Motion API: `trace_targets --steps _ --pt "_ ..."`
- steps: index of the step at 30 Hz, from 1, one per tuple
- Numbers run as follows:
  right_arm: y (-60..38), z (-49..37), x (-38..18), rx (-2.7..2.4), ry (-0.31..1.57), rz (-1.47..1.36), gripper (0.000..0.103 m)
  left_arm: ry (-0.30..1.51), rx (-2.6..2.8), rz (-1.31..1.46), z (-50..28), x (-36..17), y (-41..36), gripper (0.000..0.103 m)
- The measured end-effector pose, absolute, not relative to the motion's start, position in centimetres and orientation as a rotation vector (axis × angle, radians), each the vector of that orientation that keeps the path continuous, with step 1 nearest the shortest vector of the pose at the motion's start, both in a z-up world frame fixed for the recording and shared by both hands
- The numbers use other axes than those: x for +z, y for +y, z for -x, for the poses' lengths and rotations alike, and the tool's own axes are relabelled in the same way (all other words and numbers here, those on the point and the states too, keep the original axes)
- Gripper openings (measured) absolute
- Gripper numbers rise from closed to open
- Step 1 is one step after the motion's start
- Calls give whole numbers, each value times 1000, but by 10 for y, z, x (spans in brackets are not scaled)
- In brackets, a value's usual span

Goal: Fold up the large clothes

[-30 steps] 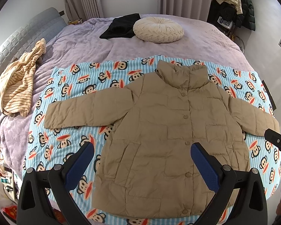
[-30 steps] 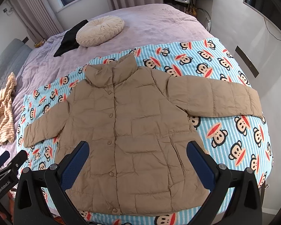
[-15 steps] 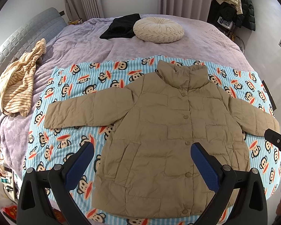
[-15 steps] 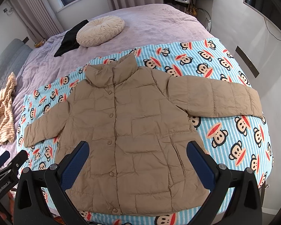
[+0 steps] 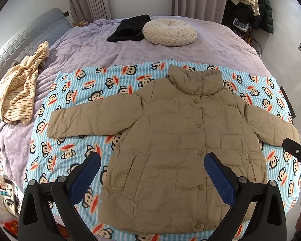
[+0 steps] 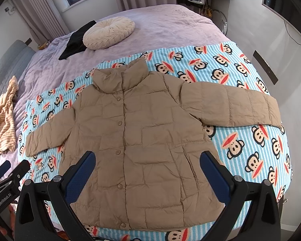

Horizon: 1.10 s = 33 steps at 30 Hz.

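A tan quilted puffer jacket lies flat, buttoned and front up on a blue striped monkey-print blanket, sleeves spread to both sides. It also shows in the right wrist view. My left gripper is open and empty, held above the jacket's lower left hem. My right gripper is open and empty, held above the jacket's lower middle. The right gripper's body shows at the right edge of the left wrist view. The left gripper's body shows at the lower left of the right wrist view.
The blanket lies on a purple bed. A round cream cushion and a black garment lie at the far side. A striped yellow cloth lies at the left by the grey headboard. Coats hang at the back right.
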State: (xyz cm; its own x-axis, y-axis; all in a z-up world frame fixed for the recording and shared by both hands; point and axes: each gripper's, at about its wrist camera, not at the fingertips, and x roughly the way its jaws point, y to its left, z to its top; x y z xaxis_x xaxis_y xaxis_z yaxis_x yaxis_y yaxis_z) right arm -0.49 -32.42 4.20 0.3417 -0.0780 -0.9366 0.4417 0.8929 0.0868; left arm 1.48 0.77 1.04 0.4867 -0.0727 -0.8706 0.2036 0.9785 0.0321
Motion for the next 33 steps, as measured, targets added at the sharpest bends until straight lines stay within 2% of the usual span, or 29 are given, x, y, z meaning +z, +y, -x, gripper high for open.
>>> trace_targets --steps 15,21,26,33 --pt "-319 10 33 -353 1199 -357 103 1107 -198 -110 -15 -3 17 103" --pt "-306 2 31 -310 1233 -370 103 1168 -263 -20 -29 -20 34 103" --pt "-289 -14 20 -293 1266 -342 103 1201 -248 108 -49 -44 72 103" --pt "-253 -46 -25 -198 1285 -383 103 1203 -150 236 -84 -90 150 103"
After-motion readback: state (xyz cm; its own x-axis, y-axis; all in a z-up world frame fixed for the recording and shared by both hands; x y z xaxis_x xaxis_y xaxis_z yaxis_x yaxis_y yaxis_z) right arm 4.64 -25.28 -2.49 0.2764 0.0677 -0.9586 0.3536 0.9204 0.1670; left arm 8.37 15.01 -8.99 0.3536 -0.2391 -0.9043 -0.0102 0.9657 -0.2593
